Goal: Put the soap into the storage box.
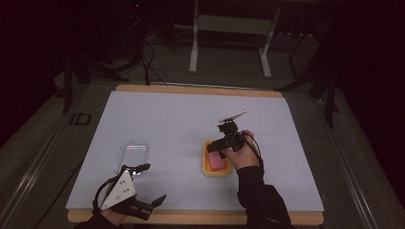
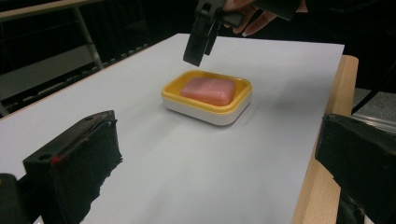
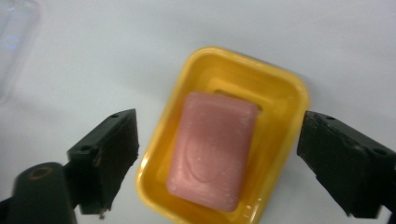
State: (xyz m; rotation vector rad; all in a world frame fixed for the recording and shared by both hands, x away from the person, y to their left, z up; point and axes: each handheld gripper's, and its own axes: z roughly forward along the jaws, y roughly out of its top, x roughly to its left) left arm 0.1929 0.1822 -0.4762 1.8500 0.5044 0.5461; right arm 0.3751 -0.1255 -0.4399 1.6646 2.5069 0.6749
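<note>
Dim overall in the high view, with heavy darkening toward the corners and a near-black room beyond the pale surface [image 1: 181,124]. Soft, even light from above, no hard shadows, only a faint one under the soap dish [image 1: 216,163]. Grainy and slightly soft throughout. Brighter in the two gripper views: mild sheen on the yellow rim and on the pink soap [image 3: 212,148] in the right gripper view. Near black jaws blurred and out of focus at the bottom edges. Clear lid [image 3: 16,39] washed out, hazy at the corner.
</note>
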